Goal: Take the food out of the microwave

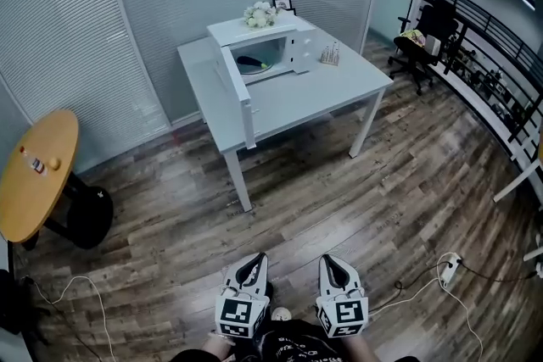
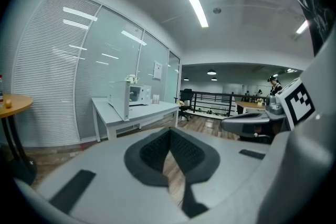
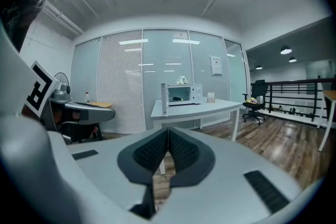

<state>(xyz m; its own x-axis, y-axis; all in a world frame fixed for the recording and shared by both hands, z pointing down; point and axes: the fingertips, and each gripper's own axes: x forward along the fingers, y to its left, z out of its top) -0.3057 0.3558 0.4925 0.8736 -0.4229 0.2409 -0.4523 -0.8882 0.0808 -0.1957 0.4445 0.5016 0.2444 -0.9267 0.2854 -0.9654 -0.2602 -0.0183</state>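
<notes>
- Microwave [image 1: 265,47] far ahead on white desk [image 1: 331,93], well apart from both tools, up the middle of the head view & a touch left
- Door [image 1: 238,89] hinged at left and swung out toward the camera, so cavity open to the front
- Food [image 1: 251,61] inside the cavity: dark oblong lump on a pale plate, long axis approx across the cavity width; too small for more detail
- Left tool [image 1: 252,261] & right tool [image 1: 336,262] side by side, low near the body, aimed fwd over the floor
- Neither clearly nearer; prob right tool w/ the freer line in, open door standing on the left side
- Left tool: dark ribbed pads meeting at the tips, nothing between
- Right tool: same, pads together, empty
- Microwave: boxy, white, smooth hard shell; white flowers [image 1: 260,14] on top
- Desk: flat matte top, thin square legs
- Floor [image 1: 339,191]: wood-look planks, a long walk before any reach
</notes>
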